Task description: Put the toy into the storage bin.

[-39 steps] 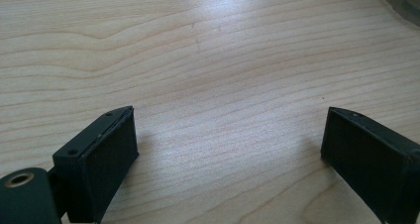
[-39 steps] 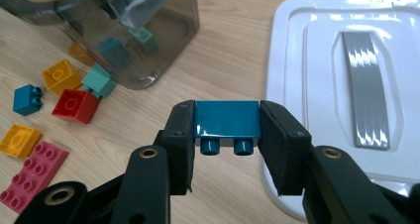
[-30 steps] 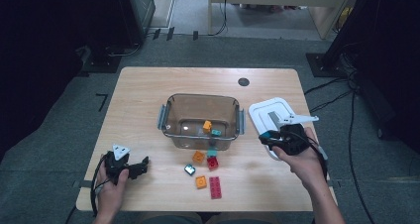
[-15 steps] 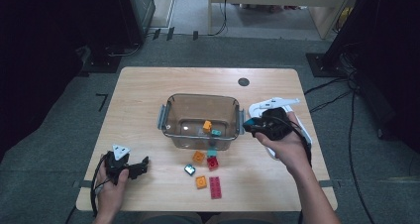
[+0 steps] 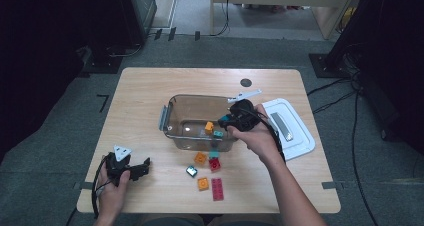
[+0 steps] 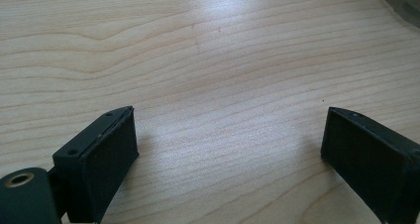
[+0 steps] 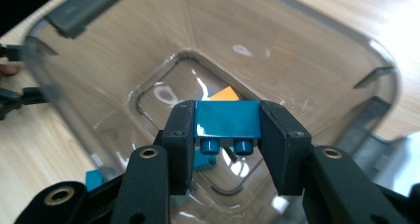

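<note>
Over the right rim of the clear tub [image 5: 175, 117], in the high view, the right gripper [image 5: 226, 121] holds a blue brick [image 5: 223, 120] between its jaws. The tub stands mid-table, with an orange brick [image 5: 209, 127] and a teal one [image 5: 218, 134] on its floor. Just right of it lies the white lid [image 5: 296, 136], close to the table's right edge. Near the tub, loose bricks [image 5: 208, 170] are scattered. The left gripper [image 5: 142, 167] rests at the near left corner, well apart from everything, with bare wooden table [image 5: 140, 101] around it and grey carpet [image 5: 65, 136] beyond the edges.

In the left gripper view the jaws stand wide apart over bare wood [image 6: 223, 60], nothing between them.

In the right gripper view the blue brick [image 7: 227, 119] is clamped between the pads, studs pointing down, above the tub's open mouth [image 7: 297, 60]; the orange brick [image 7: 225, 94] lies on the bottom below.
</note>
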The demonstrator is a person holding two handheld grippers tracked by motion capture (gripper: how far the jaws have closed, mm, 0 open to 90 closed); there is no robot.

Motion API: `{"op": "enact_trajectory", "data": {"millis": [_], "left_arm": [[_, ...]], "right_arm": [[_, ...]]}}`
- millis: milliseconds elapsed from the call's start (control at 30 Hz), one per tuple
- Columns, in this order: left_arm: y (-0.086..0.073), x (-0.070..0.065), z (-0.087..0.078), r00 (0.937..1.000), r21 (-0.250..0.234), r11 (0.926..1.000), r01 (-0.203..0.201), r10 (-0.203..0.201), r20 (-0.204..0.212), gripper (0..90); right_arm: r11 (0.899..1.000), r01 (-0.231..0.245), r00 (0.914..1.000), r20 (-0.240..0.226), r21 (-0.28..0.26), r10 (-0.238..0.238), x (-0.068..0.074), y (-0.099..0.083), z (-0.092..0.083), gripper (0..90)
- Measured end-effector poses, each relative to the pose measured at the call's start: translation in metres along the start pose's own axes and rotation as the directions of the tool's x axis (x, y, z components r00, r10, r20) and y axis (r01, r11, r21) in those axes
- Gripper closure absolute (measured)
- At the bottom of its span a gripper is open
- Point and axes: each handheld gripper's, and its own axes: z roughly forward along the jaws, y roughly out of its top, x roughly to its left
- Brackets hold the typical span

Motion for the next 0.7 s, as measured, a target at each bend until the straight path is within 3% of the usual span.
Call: {"op": "enact_trajectory", "data": {"millis": [133, 267, 600, 700], "left_arm": [[0.0, 0.0, 0.0, 1.0, 0.0, 1.0, 0.001, -0.001, 0.001, 7.3], [0.0, 0.0, 0.0, 1.0, 0.0, 1.0, 0.0, 0.0, 0.001, 7.3], [0.0, 0.0, 0.0, 1.0, 0.0, 1.0, 0.0, 0.0, 0.0, 7.3], [0.0, 0.0, 0.0, 1.0, 0.0, 1.0, 0.002, -0.002, -0.001, 7.3]], "right_arm": [[1.0, -0.027, 0.9979, -0.059, 0.002, 0.027, -0.002, 0.0, 0.008, 54.8], [1.0, -0.005, 0.998, -0.063, -0.009, 0.005, -0.001, -0.002, 0.002, 46.1], [0.992, -0.067, 0.9953, -0.076, -0.104, 0.059, -0.016, -0.029, -0.037, 28.6], [0.989, -0.065, 0.9967, -0.056, -0.133, 0.058, -0.02, -0.042, -0.05, 23.7]]}}
